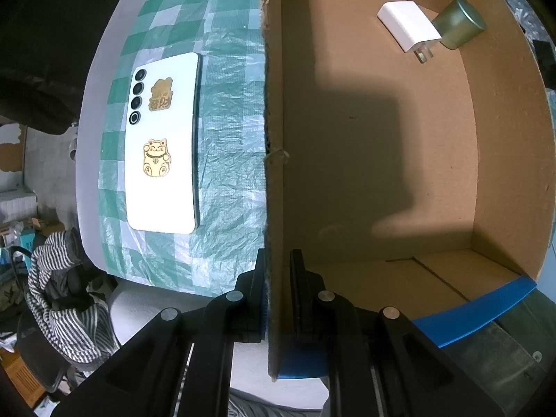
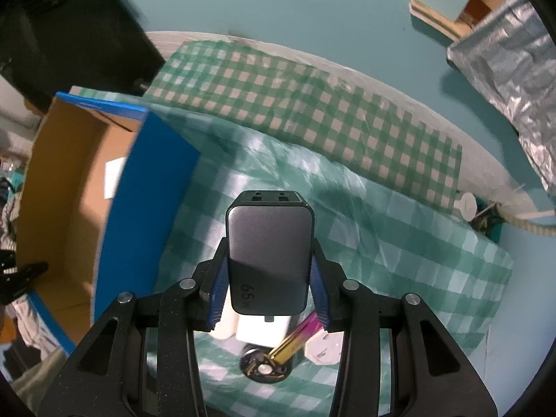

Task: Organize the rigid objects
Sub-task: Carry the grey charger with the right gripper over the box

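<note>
green-checked cloth (image 1: 222,160) over a round white table (image 1: 93,111), teal floor (image 2: 312,10) beyond, striped fabric (image 1: 66,299) heaped near left, silver foil bag (image 2: 510,80) far right.

Cardboard box (image 1: 382,160): floor mostly bare; white charger (image 1: 408,26) and round canister (image 1: 458,24) occupy one far corner.

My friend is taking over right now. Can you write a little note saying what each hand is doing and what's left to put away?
Left gripper: shut on the cardboard box wall, steadying it.
Right gripper: shut on the grey charger, held above the checked cloth beside the box.
Done: white plug and a small round jar lie in the box.
Left: drop the grey charger in, then probably the white phone on the cloth outside the box, and the small items under the right gripper.
</note>
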`<state>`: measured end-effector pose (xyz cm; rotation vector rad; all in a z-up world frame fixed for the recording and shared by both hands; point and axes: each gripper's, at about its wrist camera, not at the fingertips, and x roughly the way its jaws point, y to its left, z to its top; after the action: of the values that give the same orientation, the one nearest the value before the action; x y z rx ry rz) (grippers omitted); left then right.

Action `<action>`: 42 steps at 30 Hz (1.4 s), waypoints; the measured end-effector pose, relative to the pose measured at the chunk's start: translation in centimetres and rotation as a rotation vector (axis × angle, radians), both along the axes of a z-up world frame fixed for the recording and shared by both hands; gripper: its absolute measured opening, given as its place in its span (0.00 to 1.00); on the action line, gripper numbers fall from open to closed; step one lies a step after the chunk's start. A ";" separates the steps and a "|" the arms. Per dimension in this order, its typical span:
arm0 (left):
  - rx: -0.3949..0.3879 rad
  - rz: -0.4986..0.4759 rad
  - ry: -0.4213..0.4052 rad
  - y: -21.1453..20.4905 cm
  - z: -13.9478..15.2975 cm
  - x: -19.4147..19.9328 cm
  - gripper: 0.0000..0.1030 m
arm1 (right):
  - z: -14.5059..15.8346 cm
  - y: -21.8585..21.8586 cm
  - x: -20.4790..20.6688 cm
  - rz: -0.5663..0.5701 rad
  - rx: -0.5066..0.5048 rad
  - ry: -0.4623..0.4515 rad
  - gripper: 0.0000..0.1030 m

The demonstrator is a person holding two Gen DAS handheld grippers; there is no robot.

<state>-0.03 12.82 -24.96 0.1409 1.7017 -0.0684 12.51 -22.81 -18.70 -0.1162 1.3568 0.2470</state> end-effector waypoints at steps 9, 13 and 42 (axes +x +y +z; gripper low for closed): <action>-0.002 0.001 -0.004 0.1 0.1 0.2 0.12 | 2.9 3.2 -0.9 0.084 0.005 -0.026 0.40; -0.002 0.005 -0.004 0.2 0.0 0.3 0.12 | 3.6 4.8 -1.4 0.126 0.011 -0.031 0.40; -0.007 0.003 0.001 0.3 0.0 0.1 0.12 | 0.8 17.0 -3.0 0.399 0.005 0.040 0.40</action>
<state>0.09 13.14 -24.92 0.1333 1.7028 -0.0717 9.53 -5.77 -17.89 -0.3809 1.3648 0.5896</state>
